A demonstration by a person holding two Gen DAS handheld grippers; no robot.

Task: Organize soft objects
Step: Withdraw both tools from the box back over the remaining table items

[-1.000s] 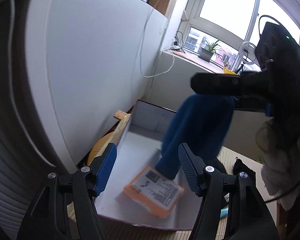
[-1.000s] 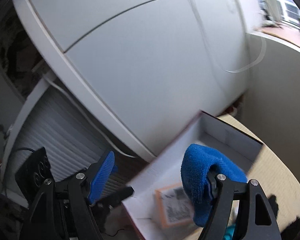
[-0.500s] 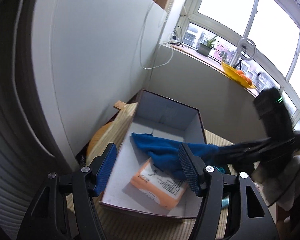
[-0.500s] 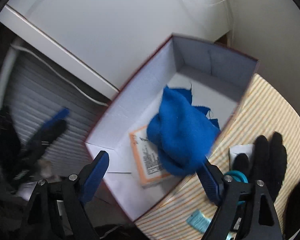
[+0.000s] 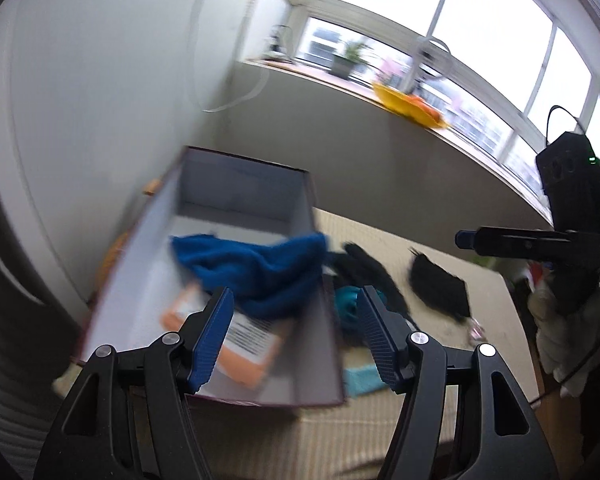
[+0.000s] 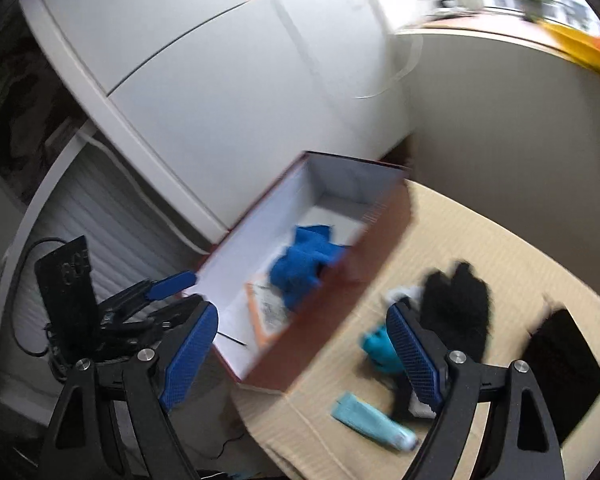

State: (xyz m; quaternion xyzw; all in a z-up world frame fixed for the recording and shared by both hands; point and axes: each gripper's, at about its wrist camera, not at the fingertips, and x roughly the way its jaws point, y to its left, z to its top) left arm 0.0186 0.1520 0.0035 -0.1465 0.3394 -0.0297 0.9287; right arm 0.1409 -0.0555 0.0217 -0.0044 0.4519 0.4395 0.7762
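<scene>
With the blue cloth lying in the box, both my claws, left gripper and right gripper, gape empty, so next I judge I must reach for the black glove at two o'clock.

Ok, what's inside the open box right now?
The box holds a crumpled blue cloth lying partly over an orange-edged labelled packet. The far end shows bare white floor. Whatever lies beneath the cloth is hidden.
</scene>
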